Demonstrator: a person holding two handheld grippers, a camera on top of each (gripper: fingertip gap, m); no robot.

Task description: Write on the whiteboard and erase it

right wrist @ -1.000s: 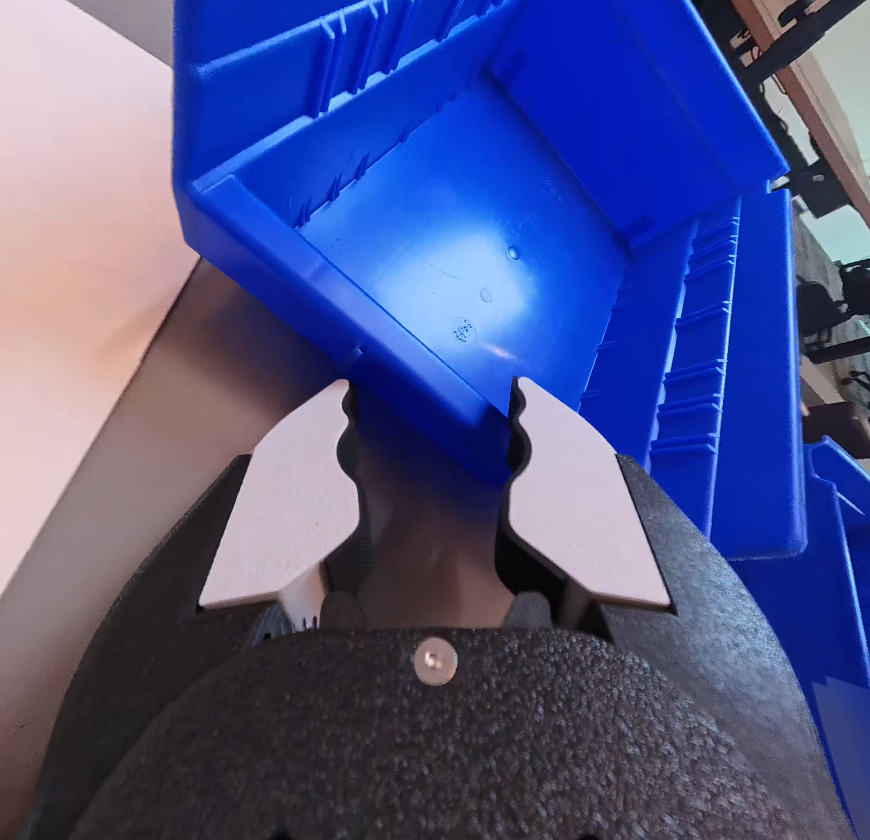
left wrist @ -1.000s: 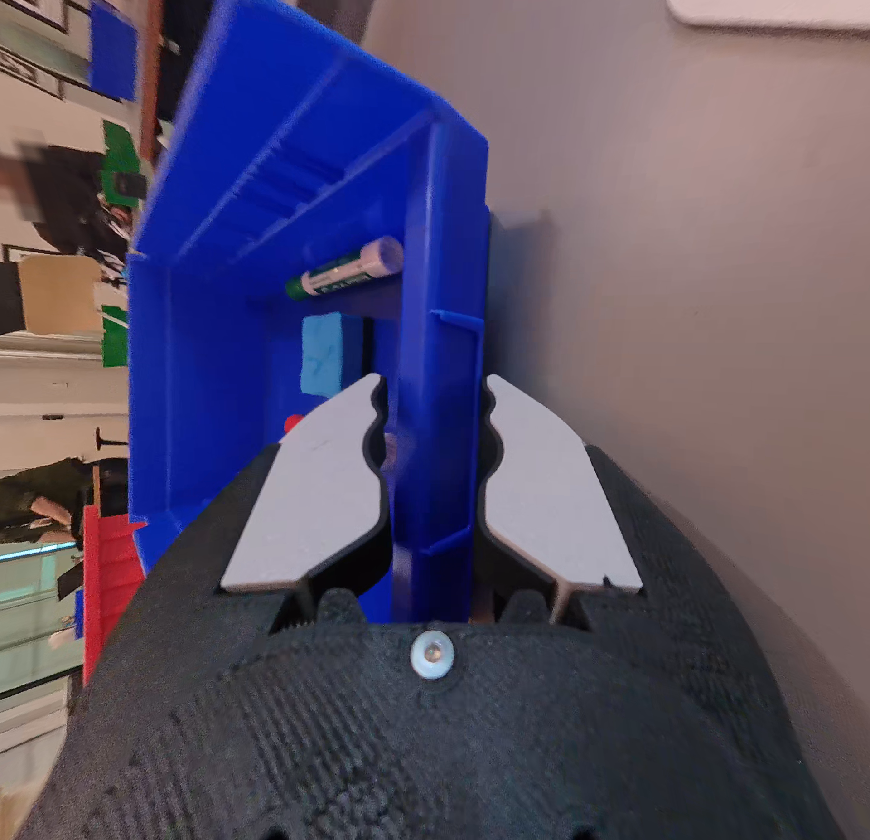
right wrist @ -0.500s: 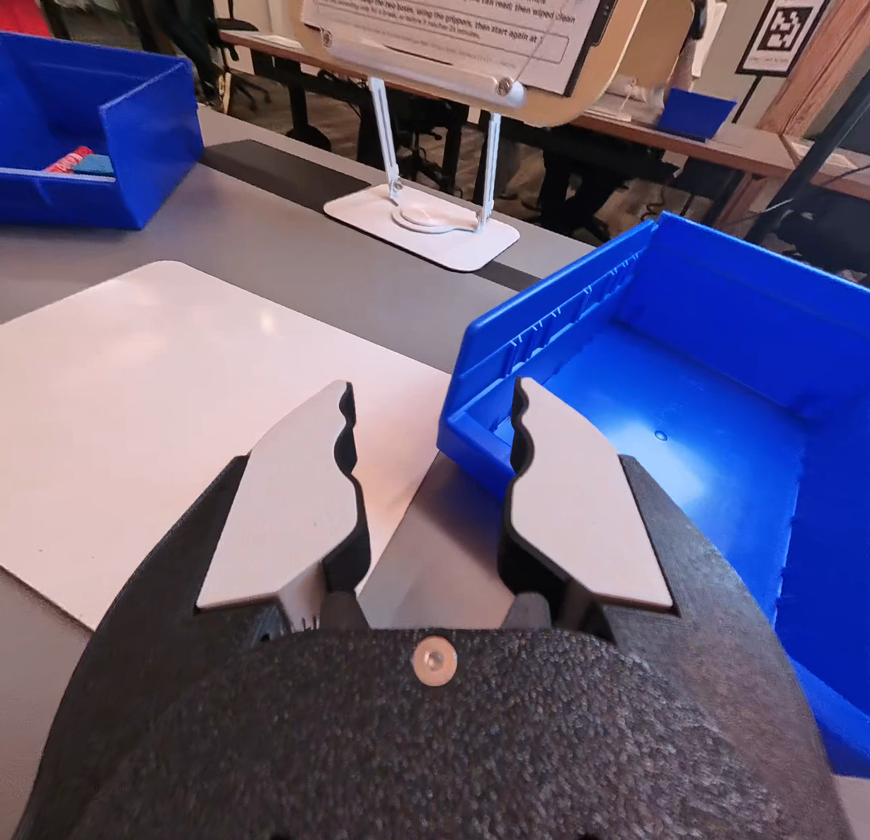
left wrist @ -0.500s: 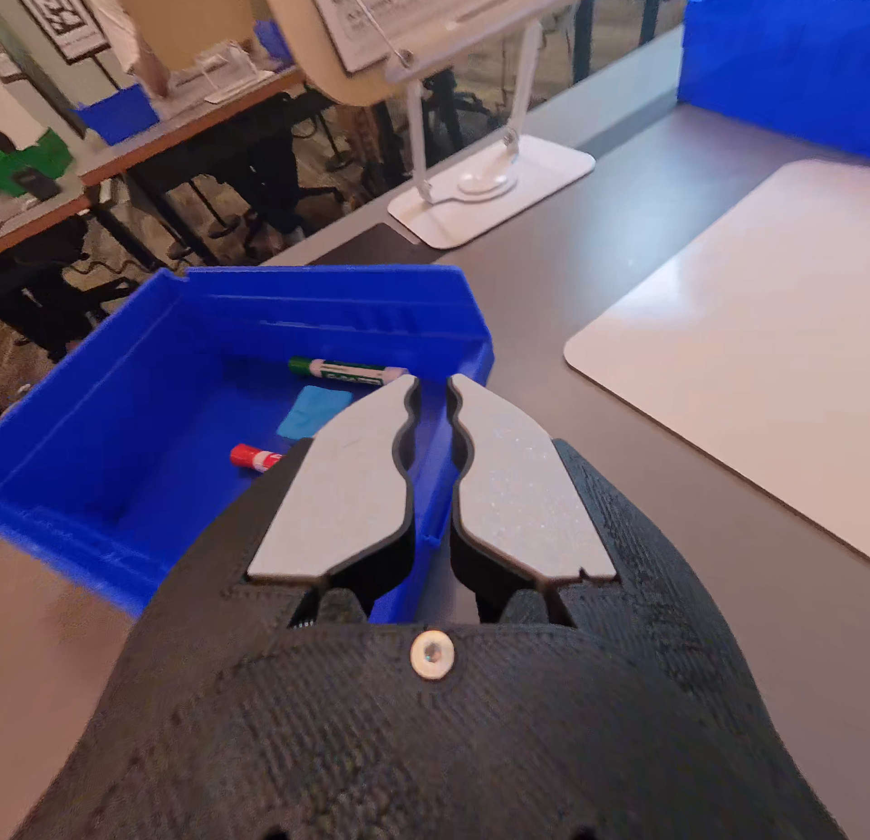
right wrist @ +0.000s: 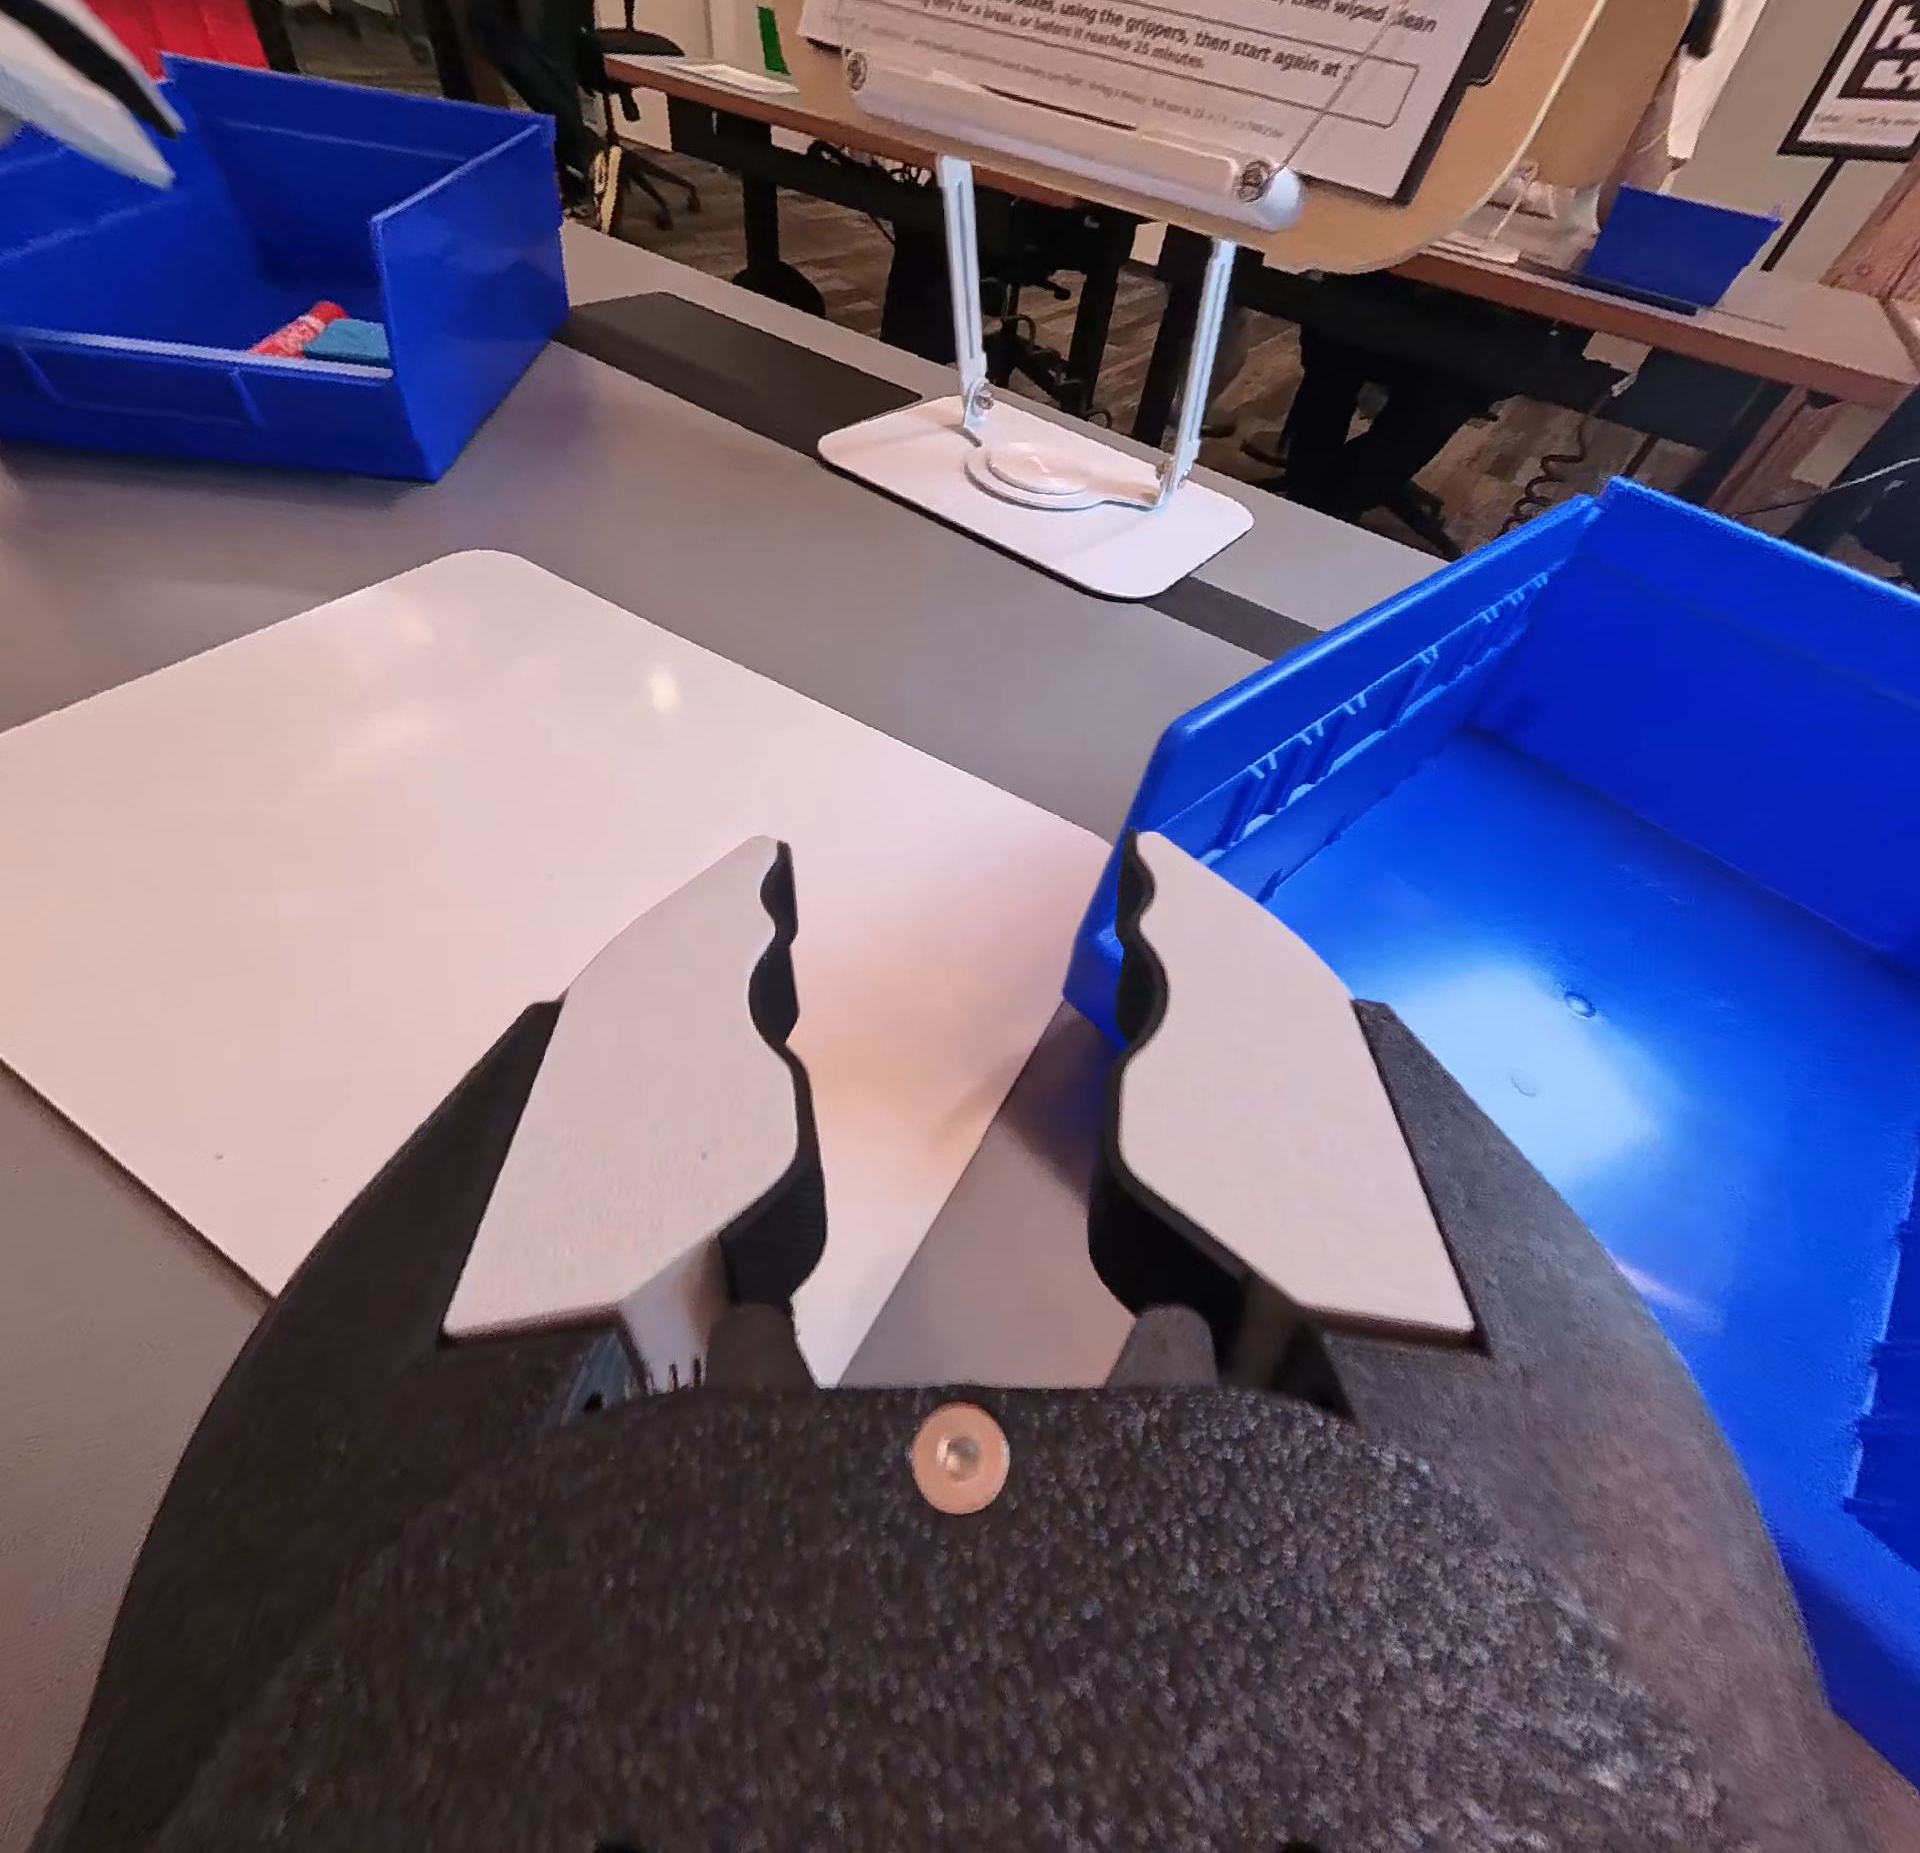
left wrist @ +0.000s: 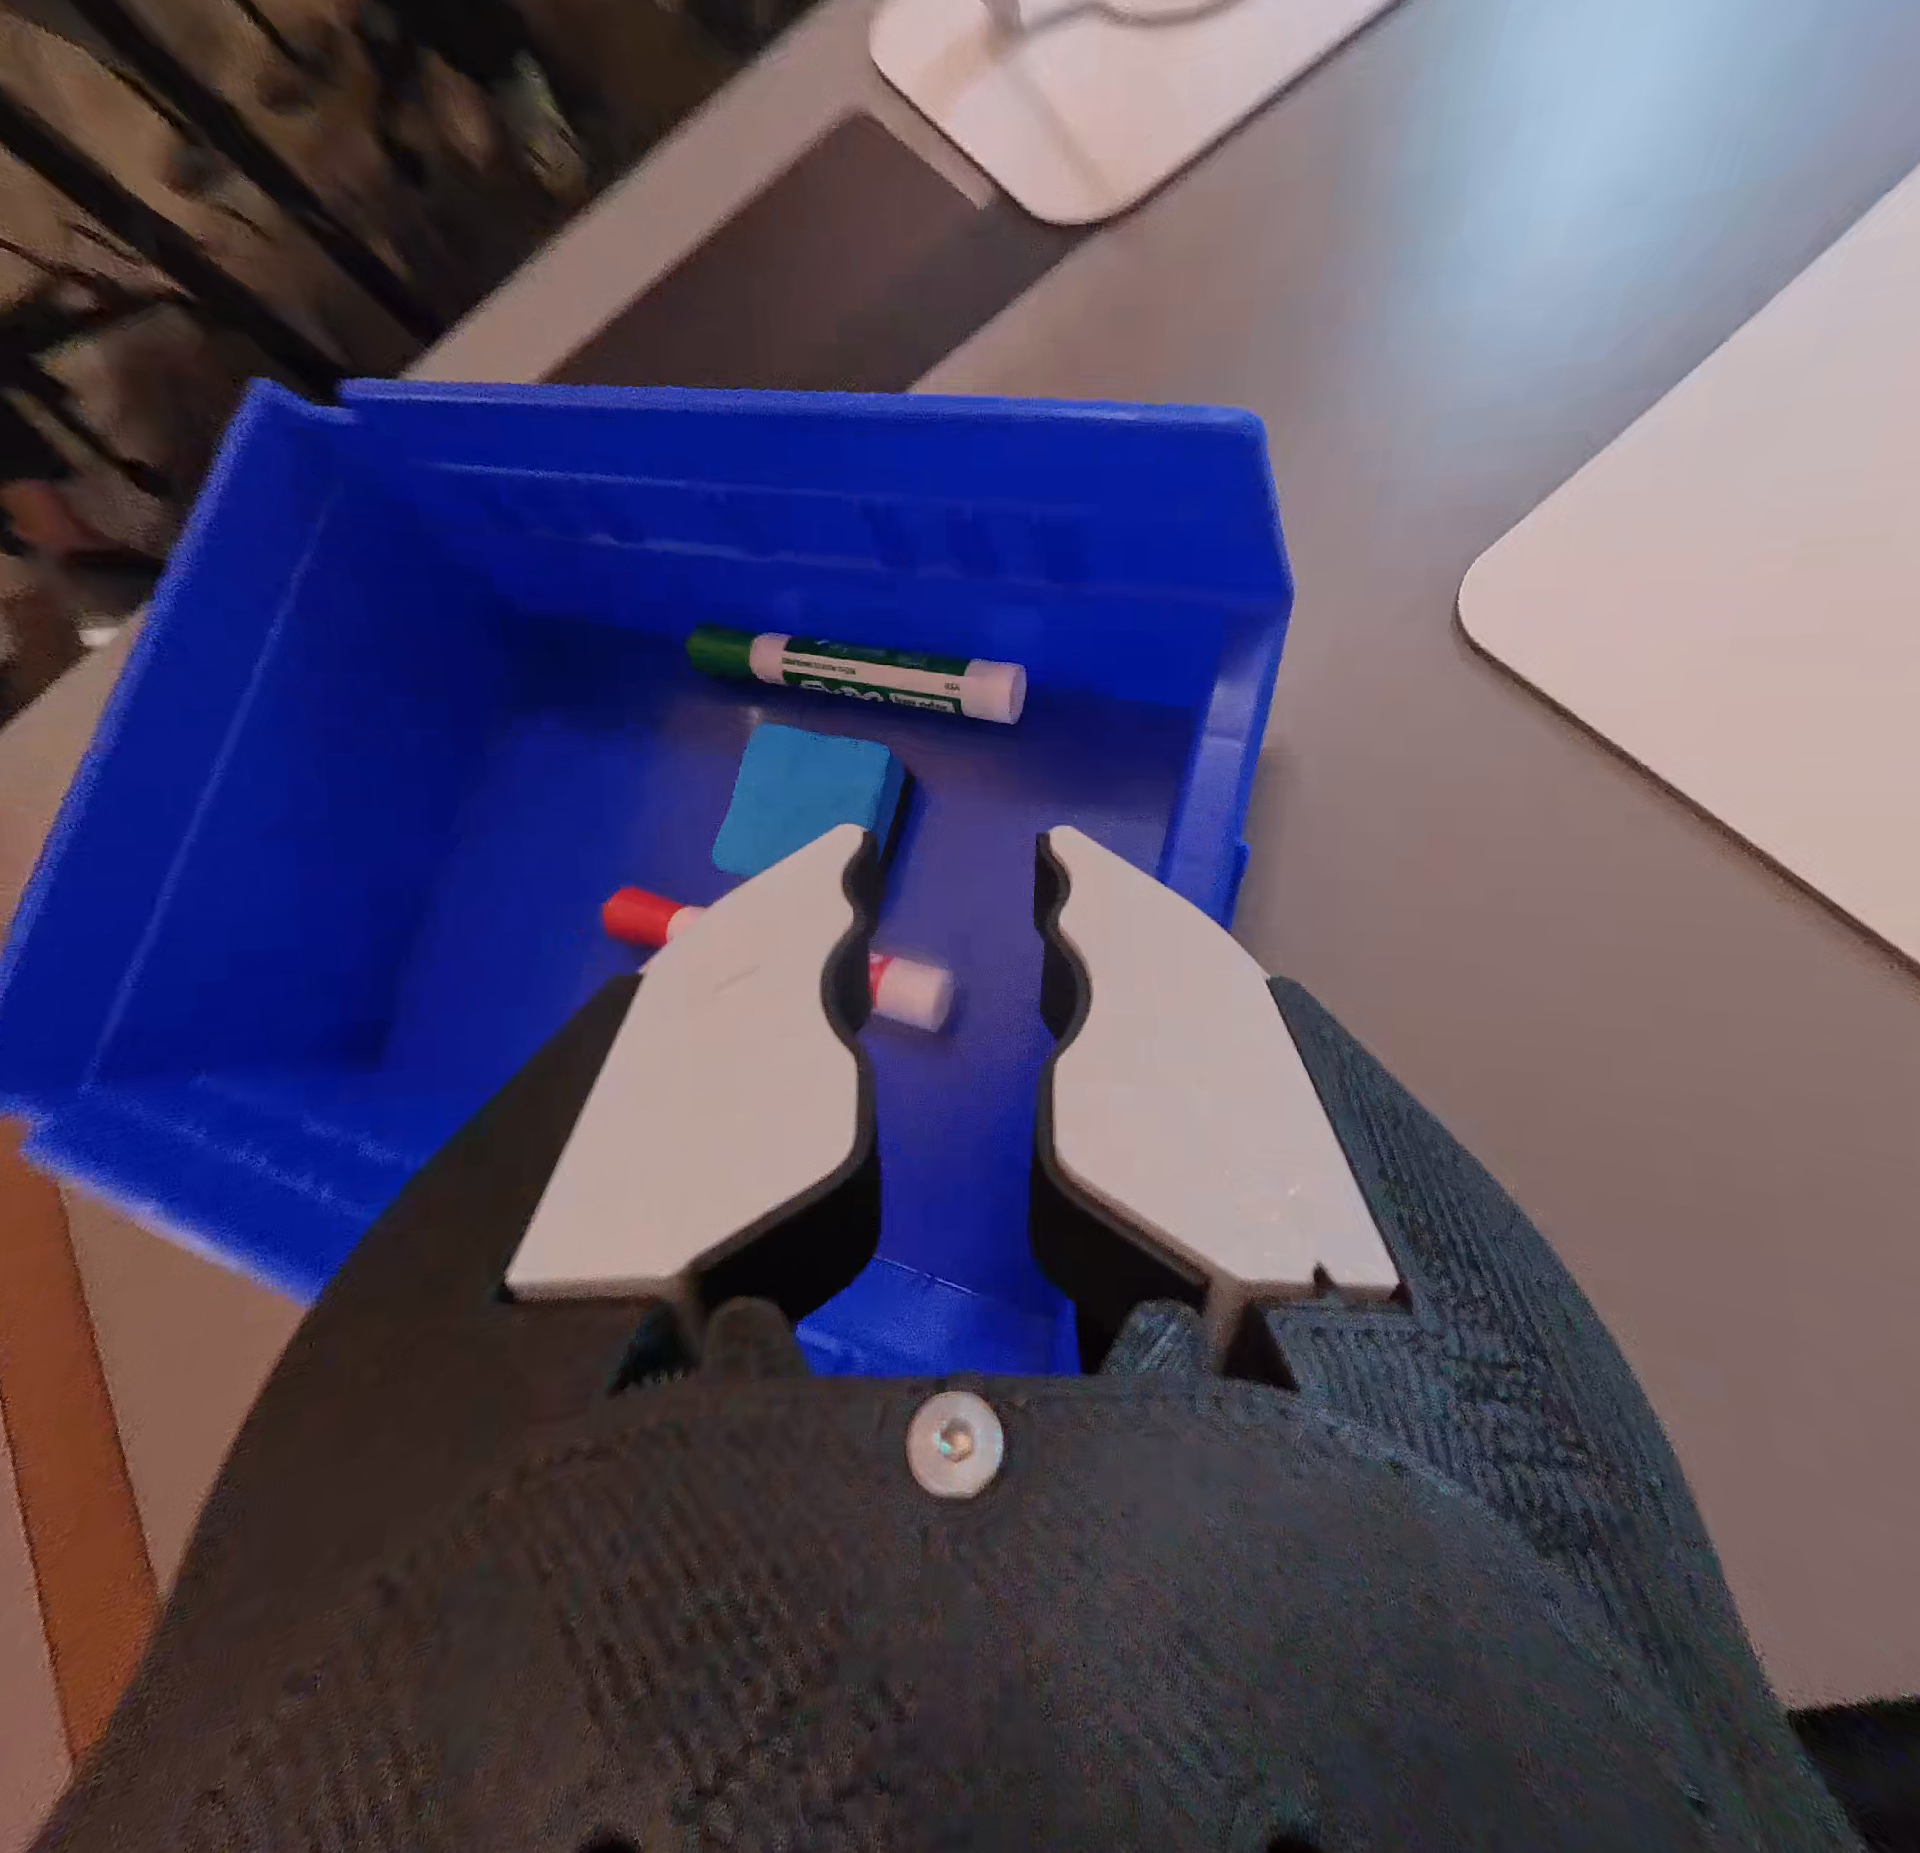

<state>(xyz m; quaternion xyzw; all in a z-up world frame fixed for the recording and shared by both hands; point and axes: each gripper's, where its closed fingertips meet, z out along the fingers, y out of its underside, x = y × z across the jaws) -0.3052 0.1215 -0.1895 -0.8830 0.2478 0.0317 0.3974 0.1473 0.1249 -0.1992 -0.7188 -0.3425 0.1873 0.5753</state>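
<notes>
A white document stand point(right wrist: 1039, 499) sits at the far edge of the grey counter point(right wrist: 675, 494), holding a tilted board with a printed sheet above the work area. Beyond the counter are other desks, a chair and a small blue tray. The whiteboard point(right wrist: 416, 816) lies flat on the counter between two blue bins, its surface blank, with nothing resting on it.

The left bin point(left wrist: 260, 764) holds three things: one green marker point(left wrist: 862, 673) lying along the far wall, one light blue eraser point(left wrist: 805, 801) just in front of it, and one red marker point(left wrist: 639, 915) nearer, partly hidden behind a finger of the left tool point(left wrist: 951, 847). The right bin point(right wrist: 1558, 920) shows a bare blue floor; its near corner is just beside the whiteboard's edge.

The left tool hovers over the left bin with its fingers spread and nothing between them. The right tool point(right wrist: 956, 853) hangs above the whiteboard's near corner, fingers wide apart and empty, its right finger in front of the right bin's corner.
</notes>
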